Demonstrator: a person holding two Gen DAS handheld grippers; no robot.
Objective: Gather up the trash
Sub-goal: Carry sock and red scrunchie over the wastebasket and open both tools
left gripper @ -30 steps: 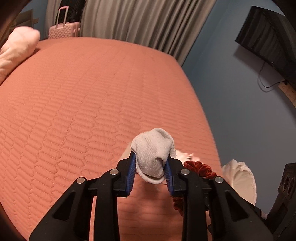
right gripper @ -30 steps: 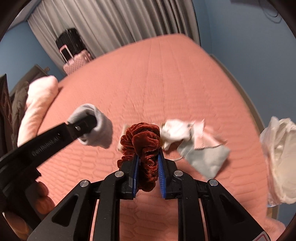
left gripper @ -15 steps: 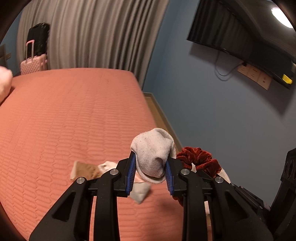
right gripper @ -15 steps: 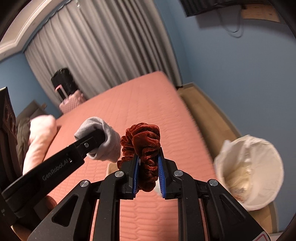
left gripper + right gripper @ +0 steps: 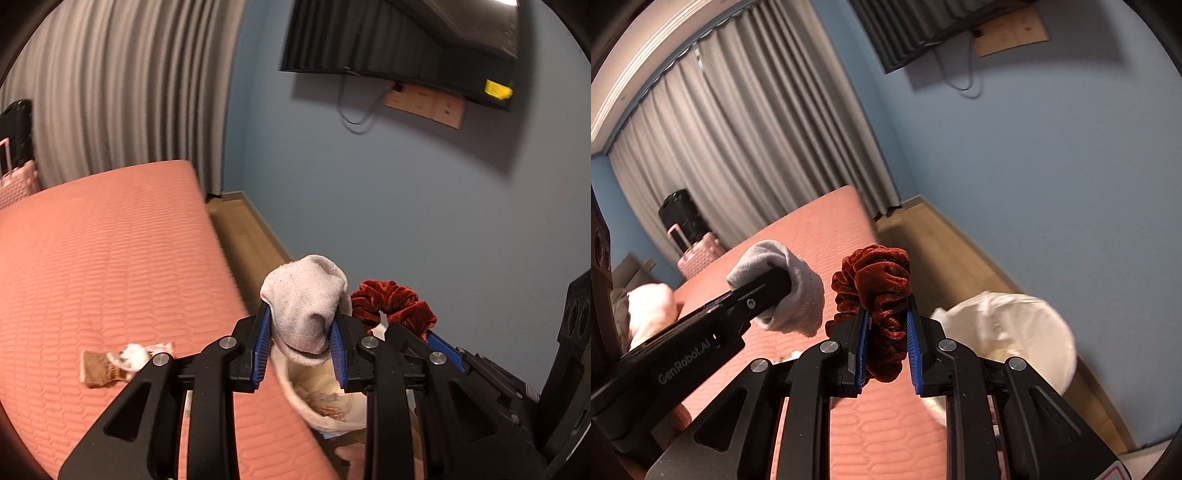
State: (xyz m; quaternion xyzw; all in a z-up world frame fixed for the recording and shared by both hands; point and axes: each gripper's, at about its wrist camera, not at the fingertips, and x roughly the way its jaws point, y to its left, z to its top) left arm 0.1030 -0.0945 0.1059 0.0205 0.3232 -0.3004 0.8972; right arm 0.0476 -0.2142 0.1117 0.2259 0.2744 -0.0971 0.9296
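Observation:
My left gripper (image 5: 300,349) is shut on a rolled grey sock (image 5: 304,306), also seen from the side as the grey sock (image 5: 798,291) in the right wrist view. My right gripper (image 5: 886,347) is shut on a dark red velvet scrunchie (image 5: 879,295); that scrunchie (image 5: 391,299) shows just right of the sock in the left wrist view. Both are held in the air past the bed's edge. A bin lined with a white bag (image 5: 1015,332) stands on the floor below and to the right; its inside (image 5: 325,398) holds some scraps.
The salmon quilted bed (image 5: 103,258) lies to the left, with a brown wrapper and crumpled paper (image 5: 118,363) on it. A blue wall (image 5: 406,221) with a mounted TV (image 5: 399,40) is ahead. Grey curtains (image 5: 738,147), a pink suitcase (image 5: 698,254) and a pink pillow (image 5: 646,306) stand further back.
Both grippers have swung right and upward, away from over the bed toward its edge, still holding the sock and scrunchie. The bin has come into view below them.

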